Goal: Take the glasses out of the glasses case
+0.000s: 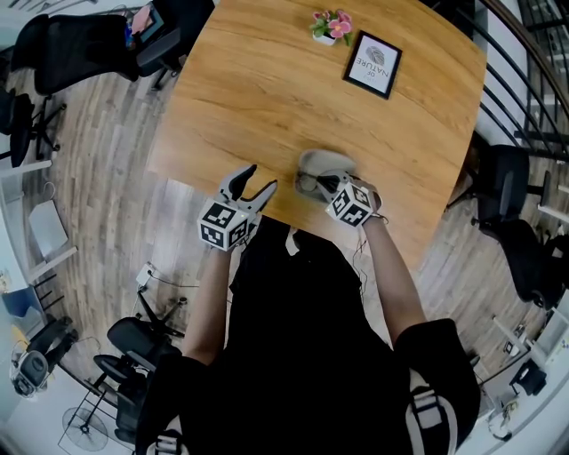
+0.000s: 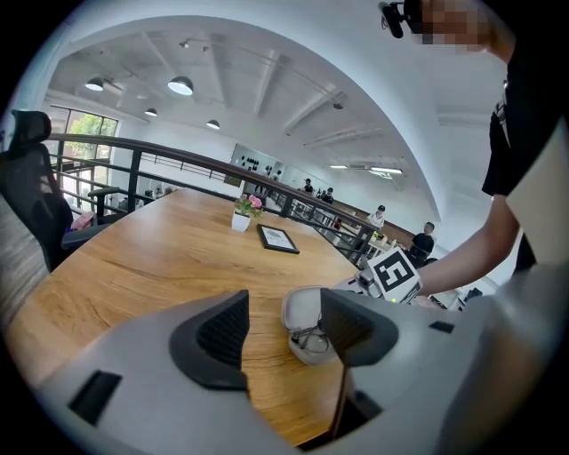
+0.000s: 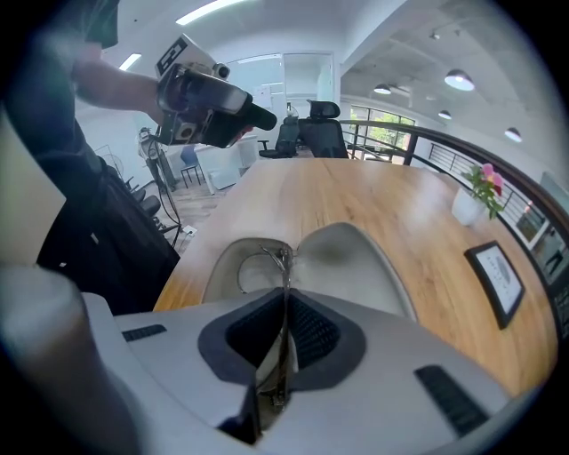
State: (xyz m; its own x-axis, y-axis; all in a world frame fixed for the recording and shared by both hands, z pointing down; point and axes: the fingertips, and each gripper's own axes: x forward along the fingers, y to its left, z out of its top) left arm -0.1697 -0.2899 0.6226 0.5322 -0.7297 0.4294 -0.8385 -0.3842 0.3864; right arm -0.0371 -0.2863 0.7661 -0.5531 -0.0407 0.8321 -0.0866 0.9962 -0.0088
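A grey glasses case (image 1: 327, 162) lies open near the front edge of the wooden table (image 1: 267, 89), its lid (image 3: 356, 258) tipped back beside the base (image 3: 227, 267). Thin metal-framed glasses (image 3: 267, 259) sit partly in the base. My right gripper (image 3: 284, 302) points steeply down into the case, and its pads are shut on the glasses' frame. In the head view the right gripper (image 1: 322, 184) is right over the case. My left gripper (image 1: 260, 179) hovers to the left of the case, open and holding nothing. From the left gripper (image 2: 283, 320) the case (image 2: 300, 313) and glasses (image 2: 311, 339) show between the jaws.
A black-framed picture (image 1: 373, 64) and a small pot of pink flowers (image 1: 332, 27) stand at the table's far side. Office chairs (image 1: 71, 44) stand on the floor to the left and a railing (image 1: 524, 71) runs on the right. The table's front edge (image 1: 267, 213) is close to my body.
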